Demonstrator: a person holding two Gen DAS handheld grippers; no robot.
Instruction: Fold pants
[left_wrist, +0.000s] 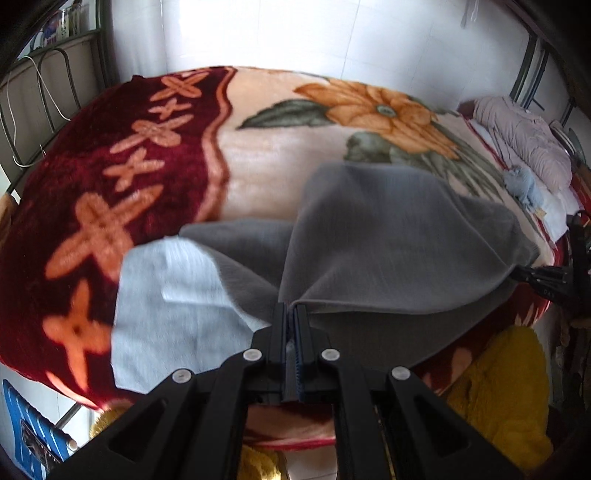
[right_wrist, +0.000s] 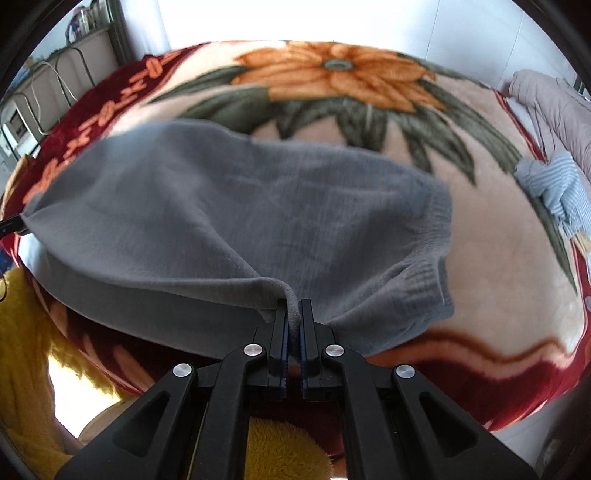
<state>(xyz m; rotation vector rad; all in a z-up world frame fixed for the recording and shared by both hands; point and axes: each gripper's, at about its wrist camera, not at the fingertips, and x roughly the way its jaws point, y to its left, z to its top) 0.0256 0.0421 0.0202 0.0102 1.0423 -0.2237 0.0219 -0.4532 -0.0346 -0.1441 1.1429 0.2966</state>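
Grey pants lie on a flowered blanket on a bed. My left gripper is shut on the pants' near edge, and a fold of cloth lifts from it. A pale grey inner part shows at the left. My right gripper is shut on the pants at their near edge, beside the ribbed waistband. The right gripper also shows at the right of the left wrist view, pinching the pants' far corner. The left gripper's tip shows at the left edge of the right wrist view.
A pink jacket and a small light blue garment lie at the bed's right end. A metal bed frame stands at the left. Yellow fleece is close below the grippers. A blue chair stands at lower left.
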